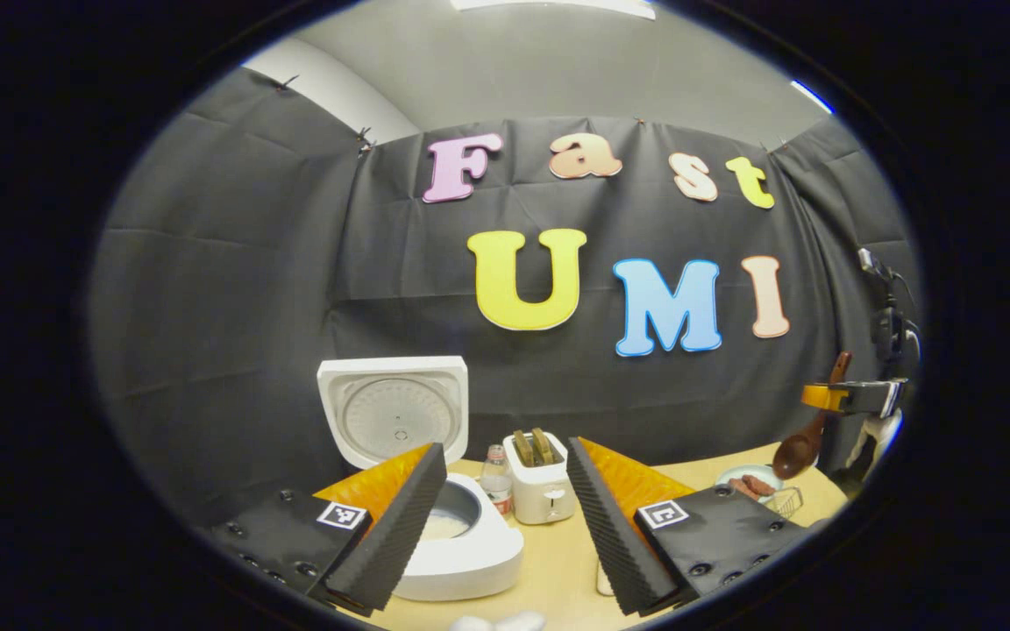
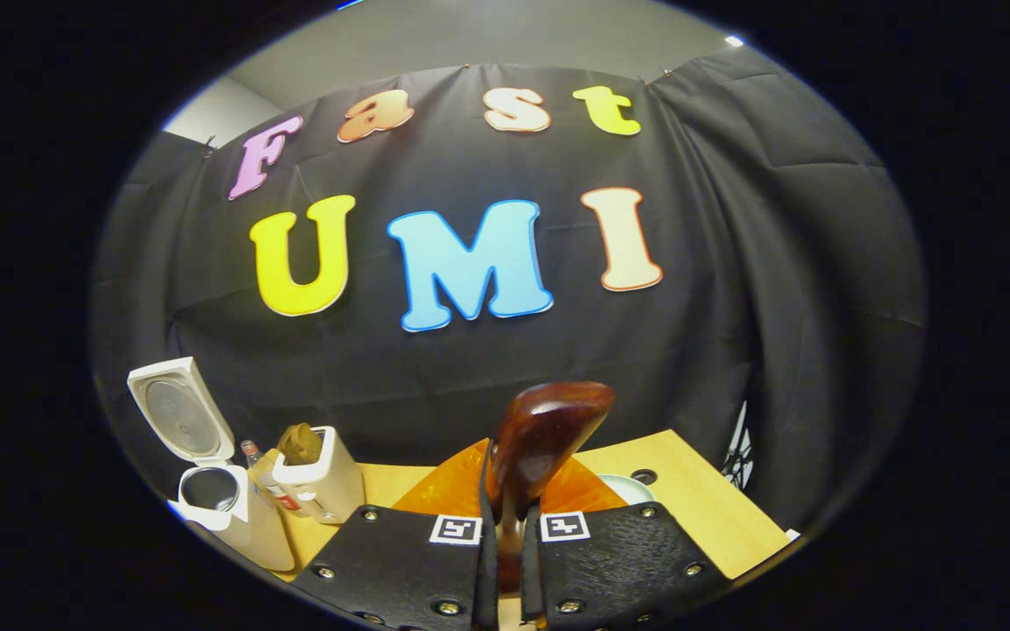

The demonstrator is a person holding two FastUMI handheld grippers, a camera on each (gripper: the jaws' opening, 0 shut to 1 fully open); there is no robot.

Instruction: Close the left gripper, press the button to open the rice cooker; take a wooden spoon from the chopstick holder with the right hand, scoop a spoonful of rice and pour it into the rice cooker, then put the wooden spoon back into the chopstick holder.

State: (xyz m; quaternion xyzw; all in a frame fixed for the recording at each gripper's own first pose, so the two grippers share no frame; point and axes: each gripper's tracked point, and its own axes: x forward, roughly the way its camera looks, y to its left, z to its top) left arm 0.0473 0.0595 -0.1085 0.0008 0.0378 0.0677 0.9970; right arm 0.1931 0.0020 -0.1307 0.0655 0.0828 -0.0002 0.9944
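Observation:
The white rice cooker (image 1: 470, 552) stands at the near left of the table with its lid (image 1: 393, 419) up; its pot looks pale inside. My left gripper (image 1: 505, 526) hovers open just before it, nothing between the fingers. At the far right my right gripper (image 1: 831, 396) holds the wooden spoon (image 1: 799, 451) in the air, bowl hanging down. In the right gripper view my right gripper (image 2: 509, 535) is shut on the spoon's handle, and the spoon's bowl (image 2: 549, 429) rises ahead of the fingers. The open cooker (image 2: 224, 513) is low at the left there.
A white toaster (image 1: 540, 492) with bread and a small bottle (image 1: 494, 482) stand behind the cooker. A plate (image 1: 746, 484) of sausages and a small wire holder (image 1: 785, 501) sit at the right on the wooden table (image 1: 558, 561). A white dish (image 2: 629, 487) lies behind the right fingers.

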